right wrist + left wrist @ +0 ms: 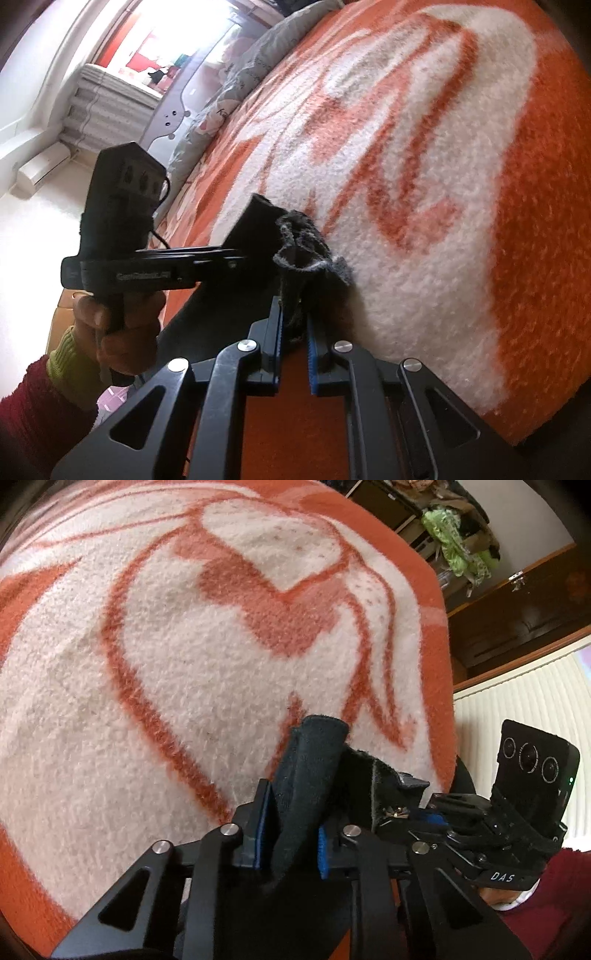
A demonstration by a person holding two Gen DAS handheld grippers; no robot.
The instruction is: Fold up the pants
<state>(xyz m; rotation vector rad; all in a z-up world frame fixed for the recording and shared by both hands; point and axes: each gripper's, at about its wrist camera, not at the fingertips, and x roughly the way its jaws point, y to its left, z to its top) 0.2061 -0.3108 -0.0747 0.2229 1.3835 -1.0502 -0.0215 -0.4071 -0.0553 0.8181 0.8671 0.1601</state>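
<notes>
The pants are dark, near-black fabric. In the left wrist view my left gripper (291,812) is shut on a bunched edge of the pants (314,760), held above the orange and cream blanket (147,672). The right gripper (491,830) shows at the right, close beside it. In the right wrist view my right gripper (293,325) is shut on a frayed grey-dark edge of the pants (299,240). The left gripper (147,266), held by a hand, sits just to the left. The rest of the pants hangs below, mostly hidden.
The blanket (424,184) covers a bed. A pillow (236,85) lies at its far end near a window and radiator (107,99). A wooden cabinet (517,620) and piled clothes (458,542) stand beyond the bed edge.
</notes>
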